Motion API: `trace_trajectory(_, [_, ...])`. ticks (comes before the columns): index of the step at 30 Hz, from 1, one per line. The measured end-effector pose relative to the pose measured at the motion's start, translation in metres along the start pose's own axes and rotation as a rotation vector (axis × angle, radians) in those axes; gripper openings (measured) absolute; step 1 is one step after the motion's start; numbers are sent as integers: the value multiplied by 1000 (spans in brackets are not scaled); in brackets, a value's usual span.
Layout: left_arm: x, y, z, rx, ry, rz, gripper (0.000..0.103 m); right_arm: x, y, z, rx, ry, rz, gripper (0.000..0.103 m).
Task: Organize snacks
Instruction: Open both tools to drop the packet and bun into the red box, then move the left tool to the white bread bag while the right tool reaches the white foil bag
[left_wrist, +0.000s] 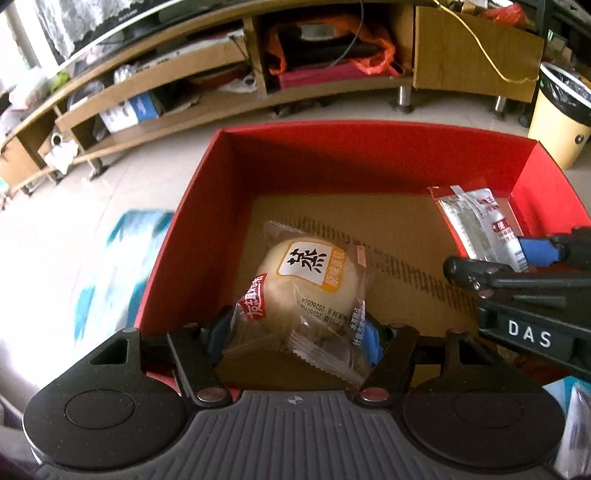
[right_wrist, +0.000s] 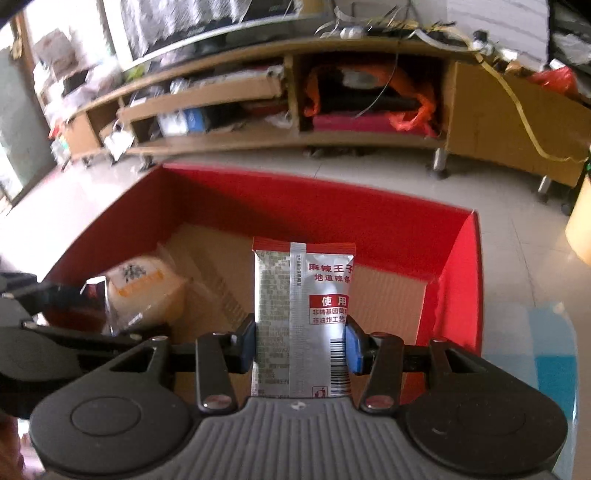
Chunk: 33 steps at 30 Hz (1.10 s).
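Nearest my left camera, my left gripper (left_wrist: 297, 334) pinches a clear plastic-wrapped round pale steamed cake (left_wrist: 300, 286) with an orange-and-white label, its blue pads (left_wrist: 373, 341) pressed against the wrapper's lower sides. The cake hangs inside the open red cardboard box (left_wrist: 192, 236), above its brown corrugated floor. My right gripper (right_wrist: 300, 341) clamps a flat silver-and-red spicy snack packet (right_wrist: 303, 314) between its own blue pads (right_wrist: 352, 347), the packet standing upright over the box's right half, near the right wall. In the left view that packet (left_wrist: 476, 225) sits at the far right with my right gripper (left_wrist: 532, 258) reaching in from that side. Beyond the box stands a long wooden TV cabinet (left_wrist: 332, 85) cluttered with bags, and a cream bin (left_wrist: 561, 114) with a black liner stands on the tiled floor.
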<state>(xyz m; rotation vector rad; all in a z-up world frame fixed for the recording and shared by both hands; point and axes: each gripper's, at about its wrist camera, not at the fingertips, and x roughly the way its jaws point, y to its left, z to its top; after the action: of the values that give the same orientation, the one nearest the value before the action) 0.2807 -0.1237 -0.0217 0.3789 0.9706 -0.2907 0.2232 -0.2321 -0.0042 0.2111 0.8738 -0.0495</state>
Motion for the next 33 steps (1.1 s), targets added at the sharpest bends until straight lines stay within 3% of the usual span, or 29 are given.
trace_trajectory(6, [-17, 2, -11, 0, 13, 12, 77, -5, 11, -10, -45, 85, -2, 47])
trace_trajectory(11, [-37, 8, -4, -30, -61, 32, 87, -25, 16, 2, -48, -5, -24, 48])
trace_trajectory(13, [-43, 12, -1, -53, -75, 23, 87, -36, 15, 7, -43, -44, -26, 53])
trace_trajectory(18, [-57, 23, 1, -95, -88, 3, 88, -60, 15, 9, -30, -91, -20, 54])
trace_trajectory(24, [-83, 35, -19, -121, -67, -19, 90, -99, 10, -18, 47, -121, -3, 54])
trace_trajectory(33, [-114, 50, -85, -169, 32, -34, 90, -140, 15, -80, 87, -106, 16, 55])
